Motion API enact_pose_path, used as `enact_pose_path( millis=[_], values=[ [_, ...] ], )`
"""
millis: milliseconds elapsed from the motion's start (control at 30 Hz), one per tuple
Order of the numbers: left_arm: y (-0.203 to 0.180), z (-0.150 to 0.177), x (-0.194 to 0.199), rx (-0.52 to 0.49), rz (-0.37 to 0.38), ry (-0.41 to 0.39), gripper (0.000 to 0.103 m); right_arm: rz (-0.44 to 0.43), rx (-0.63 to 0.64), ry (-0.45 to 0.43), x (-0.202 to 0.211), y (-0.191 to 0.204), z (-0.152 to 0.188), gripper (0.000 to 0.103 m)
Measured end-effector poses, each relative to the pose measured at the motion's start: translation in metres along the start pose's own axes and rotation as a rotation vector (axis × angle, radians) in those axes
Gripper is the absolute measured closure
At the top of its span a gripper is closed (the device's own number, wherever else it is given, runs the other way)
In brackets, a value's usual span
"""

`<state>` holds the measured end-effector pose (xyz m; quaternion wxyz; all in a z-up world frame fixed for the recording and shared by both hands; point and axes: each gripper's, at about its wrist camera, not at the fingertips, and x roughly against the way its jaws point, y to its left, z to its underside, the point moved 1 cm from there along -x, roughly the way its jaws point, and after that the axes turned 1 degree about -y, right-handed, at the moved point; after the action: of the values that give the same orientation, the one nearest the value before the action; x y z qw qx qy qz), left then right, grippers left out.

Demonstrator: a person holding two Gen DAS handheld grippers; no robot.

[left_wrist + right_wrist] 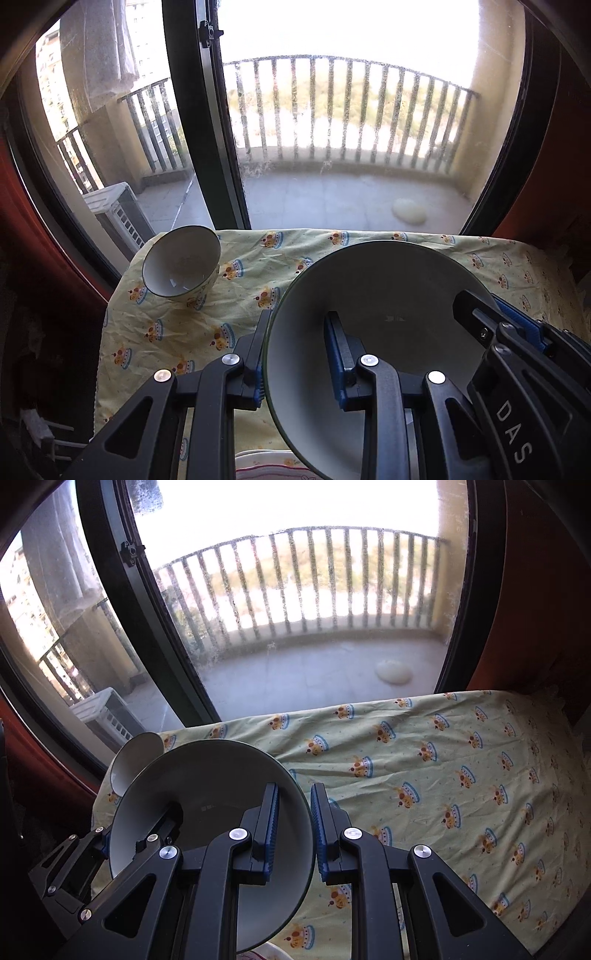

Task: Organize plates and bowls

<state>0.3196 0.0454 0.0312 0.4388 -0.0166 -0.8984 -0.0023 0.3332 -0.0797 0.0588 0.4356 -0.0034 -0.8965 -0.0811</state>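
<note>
A large white bowl (380,295) with a dark green rim is held over the table between both grippers. My left gripper (295,354) straddles its left rim, one finger outside and one inside, and is shut on it. My right gripper (293,823) straddles its right rim (308,834) the same way; its jaws stand a little wider than the rim. The right gripper shows in the left wrist view (517,332), and the left gripper in the right wrist view (122,845). A small white bowl (181,262) with a dark rim lies tilted at the table's far left; it also shows in the right wrist view (133,760).
The table wears a yellow cloth (443,775) printed with crowns. A pale plate's rim (266,461) shows at the near edge. The table's far edge meets a window with a dark frame (207,147); a balcony railing lies beyond. Dark red curtains flank both sides.
</note>
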Motion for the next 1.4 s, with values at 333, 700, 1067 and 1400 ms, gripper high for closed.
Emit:
enact_pose_path(
  millis=[333, 700, 1067, 1400],
  values=[
    [-0.03, 0.031, 0.028, 0.008, 0.004, 0.0, 0.077, -0.003, 0.019, -0.015, 0.039, -0.038, 0.032, 0.082],
    [-0.068, 0.081, 0.053, 0.029, 0.011, 0.009, 0.077, -0.015, 0.047, 0.006, 0.063, -0.088, 0.072, 0.082],
    [-0.09, 0.129, 0.058, 0.045, 0.009, 0.059, 0.077, -0.028, 0.067, 0.058, 0.071, -0.117, 0.115, 0.082],
    [-0.1, 0.164, 0.047, 0.044, 0.017, 0.123, 0.077, -0.02, 0.071, 0.132, 0.059, -0.133, 0.15, 0.082]
  ],
)
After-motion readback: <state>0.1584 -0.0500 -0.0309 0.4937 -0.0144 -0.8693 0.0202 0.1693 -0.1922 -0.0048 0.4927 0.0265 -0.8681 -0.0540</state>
